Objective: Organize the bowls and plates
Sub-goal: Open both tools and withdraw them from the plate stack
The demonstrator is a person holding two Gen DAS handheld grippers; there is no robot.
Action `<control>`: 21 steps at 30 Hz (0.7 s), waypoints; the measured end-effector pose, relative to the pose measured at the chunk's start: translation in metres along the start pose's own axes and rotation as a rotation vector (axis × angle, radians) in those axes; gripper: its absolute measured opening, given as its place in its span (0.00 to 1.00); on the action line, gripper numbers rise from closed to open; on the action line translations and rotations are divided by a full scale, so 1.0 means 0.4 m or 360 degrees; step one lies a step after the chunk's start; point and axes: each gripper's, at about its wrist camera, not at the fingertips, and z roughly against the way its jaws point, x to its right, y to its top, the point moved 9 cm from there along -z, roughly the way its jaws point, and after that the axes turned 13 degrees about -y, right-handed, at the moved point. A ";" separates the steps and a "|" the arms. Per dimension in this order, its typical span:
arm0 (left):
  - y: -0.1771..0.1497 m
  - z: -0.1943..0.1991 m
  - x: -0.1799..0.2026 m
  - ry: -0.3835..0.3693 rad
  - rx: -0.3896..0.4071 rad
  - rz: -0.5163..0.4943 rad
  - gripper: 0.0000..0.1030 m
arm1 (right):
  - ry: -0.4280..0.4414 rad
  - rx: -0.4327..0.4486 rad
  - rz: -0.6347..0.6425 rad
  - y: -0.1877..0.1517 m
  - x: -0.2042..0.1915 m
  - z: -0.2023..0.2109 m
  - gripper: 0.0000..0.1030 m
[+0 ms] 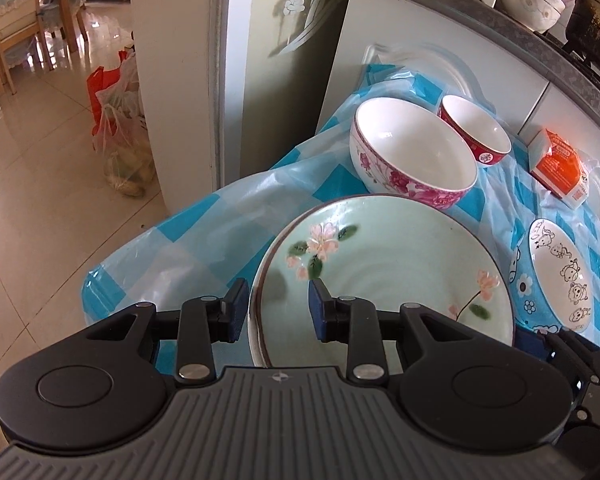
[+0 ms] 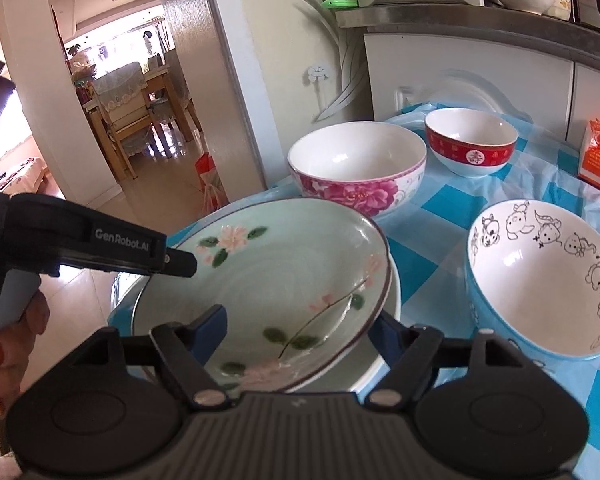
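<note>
**Glazed plate straddled at two points of its rim, neither grip closed**

The left gripper [image 1: 278,307] has its jaws partly open, one blue pad outside the rim and the other over the inside of the green flowered plate [image 1: 384,264]; a gap shows on both sides, so nothing is pinched. The right gripper [image 2: 300,330] stands wider, its pads flanking the near edge of the same plate, and here too no pad is seen pressing on the rim. No earlier picture tells more.

The plate sits tilted on a second plate [image 2: 392,300] whose white rim peeks out beneath it, at the front of the table on a blue checked plastic cloth [image 2: 432,208]. Behind it stand a pink floral bowl [image 2: 358,168] and a red banded bowl [image 2: 470,144]; a blue cartoon bowl [image 2: 540,276] is just beside it on the right.

As a judgement: the plate is stiff, fairly heavy ceramic, glossy and therefore slippery under rubber pads, and liable to chip. The rim is the only place thin enough to pinch. With one pad above and one below the lip, and the two grips well apart, it should stay level. A loose grip could let it slide and knock the plate below, and the thin cloth may shift under any dragging.
</note>
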 end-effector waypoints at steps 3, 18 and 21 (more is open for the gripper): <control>0.017 0.023 0.011 0.0005 0.0043 -0.0074 0.42 | 0.0022 -0.0012 -0.0039 0.002 0.010 0.014 0.75; 0.057 0.023 0.180 -0.0213 0.0066 -0.0272 0.59 | -0.0159 0.0170 -0.0566 -0.013 0.236 0.150 0.96; 0.045 0.003 0.246 -0.0303 0.0052 -0.0313 0.60 | -0.0267 0.0211 -0.0668 -0.034 0.303 0.169 0.96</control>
